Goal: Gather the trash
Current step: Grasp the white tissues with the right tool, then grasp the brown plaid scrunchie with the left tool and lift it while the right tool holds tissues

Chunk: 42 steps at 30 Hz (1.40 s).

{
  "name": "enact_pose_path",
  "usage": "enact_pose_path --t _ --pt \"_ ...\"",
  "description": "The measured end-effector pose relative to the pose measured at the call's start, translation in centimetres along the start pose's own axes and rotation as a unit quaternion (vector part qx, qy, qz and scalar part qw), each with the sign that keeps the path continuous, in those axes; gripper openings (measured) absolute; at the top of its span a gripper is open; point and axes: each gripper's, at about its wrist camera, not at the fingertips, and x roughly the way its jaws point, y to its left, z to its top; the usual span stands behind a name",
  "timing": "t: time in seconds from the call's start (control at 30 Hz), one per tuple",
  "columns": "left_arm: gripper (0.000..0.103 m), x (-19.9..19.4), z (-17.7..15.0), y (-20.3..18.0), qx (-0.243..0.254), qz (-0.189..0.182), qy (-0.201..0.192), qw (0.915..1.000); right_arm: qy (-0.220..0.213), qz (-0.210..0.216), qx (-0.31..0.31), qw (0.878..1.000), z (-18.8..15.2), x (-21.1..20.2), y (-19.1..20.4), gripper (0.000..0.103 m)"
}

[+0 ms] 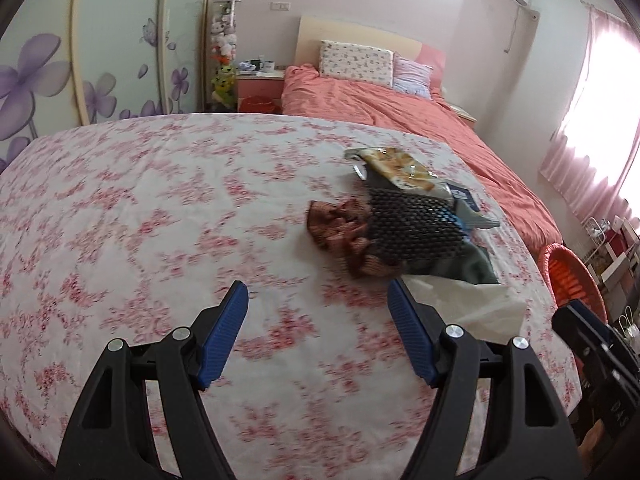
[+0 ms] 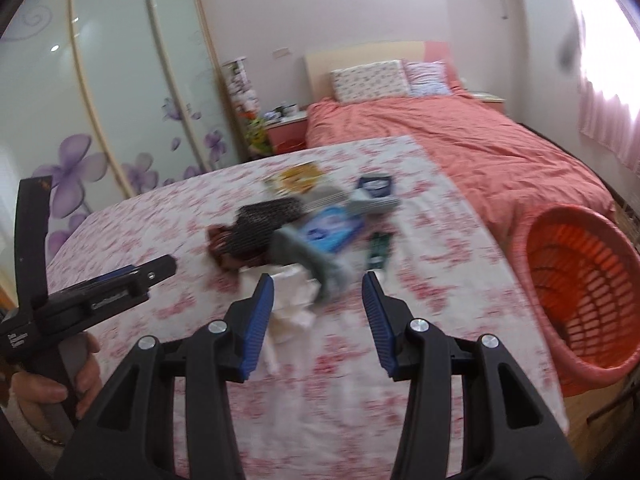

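A table covered by a pink floral cloth point(image 1: 160, 208) is seen in both wrist views, with a pile of trash gathered toward its far right part. In the left wrist view the left gripper point(image 1: 318, 304) is held above bare cloth with its blue-padded jaws spread wide and nothing between them. The pile lies at about one o'clock from it: a brown crumpled wrapper point(image 1: 336, 224), a black dotted packet point(image 1: 412, 228) laid over it, a yellow snack bag point(image 1: 396, 168) farther back, and white tissue paper point(image 1: 472, 300) just beside the right fingertip. Contact between tissue and finger cannot be told because of blur.

In the right wrist view the right gripper point(image 2: 318, 290) is likewise held wide open and empty. The white tissue paper point(image 2: 292, 292) is seen just beyond and partly behind its left finger point(image 2: 258, 320), and a grey-green wrapper point(image 2: 316, 260) lies at twelve o'clock between the fingertips' lines. A blue packet point(image 2: 332, 228) and a dark blue carton point(image 2: 374, 186) are found behind it, and a small green item point(image 2: 378, 250) at about one o'clock; its kind cannot be made out. An orange slatted basket point(image 2: 580, 280) stands at three o'clock, off the table's right edge, beside a bed with a salmon cover point(image 2: 460, 148). The left gripper point(image 2: 132, 276) is seen at nine o'clock, gripped by a hand point(image 2: 52, 388).
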Motion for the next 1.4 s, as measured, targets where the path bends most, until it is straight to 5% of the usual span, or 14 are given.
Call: enact_pose_path --t 0.2,0.57,1.1,1.4 --pt "0.071 -0.4 -0.5 1.8 -0.012 0.001 0.003 0.9999 0.025 0.009 -0.010 1.000 -0.7 2.0 1.9 0.036" --pt "0.071 0.1 -1.3 2.9 -0.019 -0.001 0.016 0.9997 0.050 0.007 -0.020 0.999 -1.7 4.2 2.6 0.004" --pt "0.071 2.3 -0.2 0.6 -0.017 -0.033 0.026 0.9990 -0.028 -0.014 -0.028 0.999 -0.5 -2.0 0.8 0.002" --pt "0.057 6.2 3.3 0.3 -0.050 -0.038 0.039 0.9972 -0.051 -0.055 -0.009 0.997 0.3 -3.1 -2.4 0.002"
